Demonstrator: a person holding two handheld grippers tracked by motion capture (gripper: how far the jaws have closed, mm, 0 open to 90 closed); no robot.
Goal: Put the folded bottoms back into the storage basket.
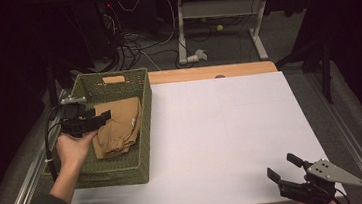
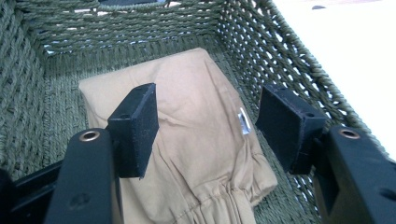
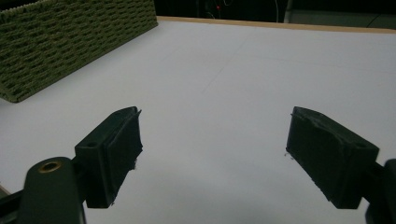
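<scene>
The counter is the biggest thing here. It is white and flat, with a thin wood edge along its far side. Most of it is bare, so there is lots of open room in the middle and on the right.

The green woven basket sits at the left end of the counter. Its long side runs from near to far. Its near right corner is close to the counter's front edge, and its left wall sits at the counter's left edge. The walls are tall all the way around, and the far wall has a slot for a handle.

Inside the basket lies the folded tan cloth. It lies flat on the bottom. Its long side also runs from near to far, the same way as the basket. The smooth folded end points to the far wall. The bunched end with gathers points to the near wall. A small white tag sits on top near the right edge. There is a green gap on the left of the cloth, and its right edge lies close by the right wall.

The left hand-held gripper hangs over the cloth inside the basket. Its jaws are apart and nothing is in them.

The right hand-held gripper is at the near right corner of the counter, well apart from the basket. Its jaws are wide and hold nothing.
</scene>
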